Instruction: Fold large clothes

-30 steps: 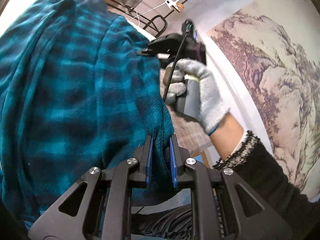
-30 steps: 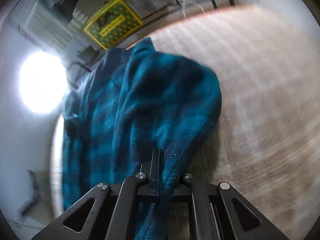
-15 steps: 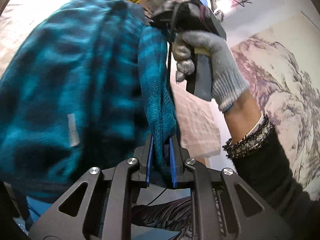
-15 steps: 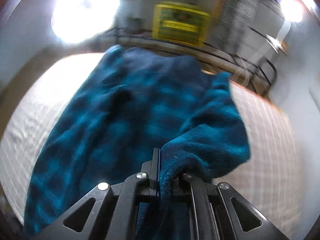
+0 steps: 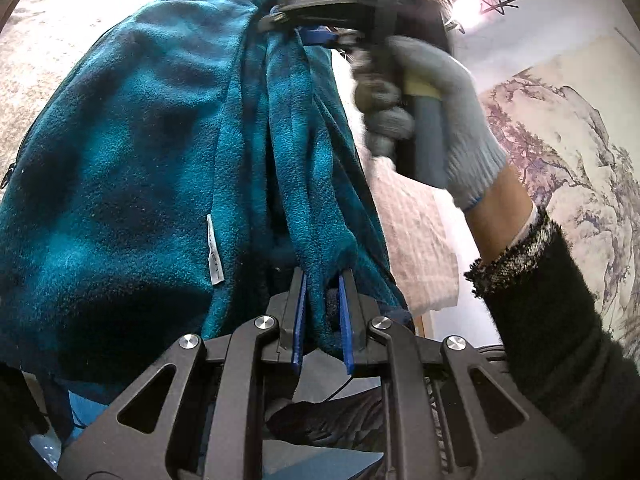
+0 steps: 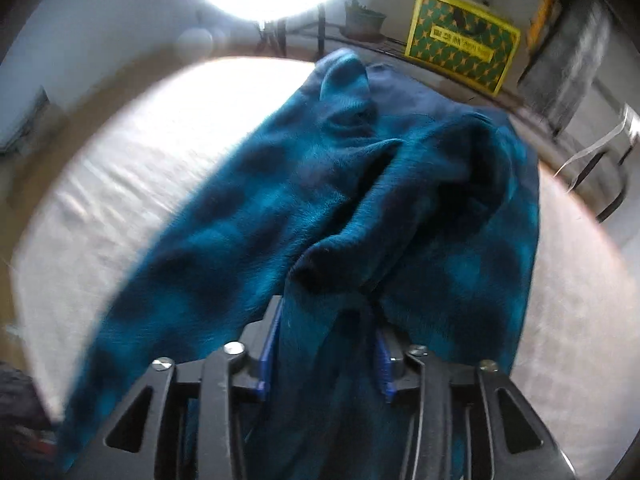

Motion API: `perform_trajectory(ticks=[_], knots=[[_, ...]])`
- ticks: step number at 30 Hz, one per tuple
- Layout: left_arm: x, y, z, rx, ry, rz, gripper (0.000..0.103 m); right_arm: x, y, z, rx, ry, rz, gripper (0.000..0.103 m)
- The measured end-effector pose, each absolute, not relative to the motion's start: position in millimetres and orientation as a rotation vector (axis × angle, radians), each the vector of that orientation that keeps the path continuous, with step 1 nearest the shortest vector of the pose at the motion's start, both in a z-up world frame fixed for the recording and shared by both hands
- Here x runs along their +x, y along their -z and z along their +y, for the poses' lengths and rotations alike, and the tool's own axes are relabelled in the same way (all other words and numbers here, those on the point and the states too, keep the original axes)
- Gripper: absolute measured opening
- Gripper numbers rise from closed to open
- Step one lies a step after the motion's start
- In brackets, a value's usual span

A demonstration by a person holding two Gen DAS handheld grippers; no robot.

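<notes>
The left gripper (image 5: 322, 312) is pinching a thick fold of the teal plaid fleece garment (image 5: 132, 168), which is draping from both tools down onto the pale bedcover (image 6: 132, 184). The right gripper (image 6: 325, 354) is opening its jaws, with fleece still lying loosely between the blue pads (the fold looks freshly laid over). The gloved hand (image 5: 448, 120) is gripping its handle. Next, I judge, the right tool needs to be pulling clear without dragging cloth, then smoothing. A yellow-bordered green box (image 6: 460, 46) is sitting on a rack behind; a landscape mural (image 5: 568, 152) is covering the wall.
</notes>
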State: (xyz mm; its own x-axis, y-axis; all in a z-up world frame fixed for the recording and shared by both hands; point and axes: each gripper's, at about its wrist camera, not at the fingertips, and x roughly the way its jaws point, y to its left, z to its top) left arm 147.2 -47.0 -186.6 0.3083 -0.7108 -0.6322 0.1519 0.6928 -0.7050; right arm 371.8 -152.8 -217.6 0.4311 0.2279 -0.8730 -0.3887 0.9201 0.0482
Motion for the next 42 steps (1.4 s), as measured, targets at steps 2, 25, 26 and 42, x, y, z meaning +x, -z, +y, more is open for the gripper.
perform_trajectory(ticks=[2, 25, 26, 42], knots=[[147.5, 187.2, -44.9, -0.599, 0.62, 1.121, 0.013, 363.3, 206.0, -176.6, -0.038, -0.439, 1.038, 0.047], [131.0, 94.1, 12.1, -0.341, 0.623, 1.016, 0.016, 184.0, 222.6, -237.3, 0.087, -0.537, 1.055, 0.037], [134.4, 91.8, 13.6, -0.332, 0.615, 1.009, 0.016, 178.0, 227.6, -227.8, 0.069, -0.556, 1.067, 0.037], [220.8, 78.9, -18.0, -0.191, 0.651, 1.016, 0.016, 190.9, 161.4, -229.7, 0.058, -0.668, 0.912, 0.031]])
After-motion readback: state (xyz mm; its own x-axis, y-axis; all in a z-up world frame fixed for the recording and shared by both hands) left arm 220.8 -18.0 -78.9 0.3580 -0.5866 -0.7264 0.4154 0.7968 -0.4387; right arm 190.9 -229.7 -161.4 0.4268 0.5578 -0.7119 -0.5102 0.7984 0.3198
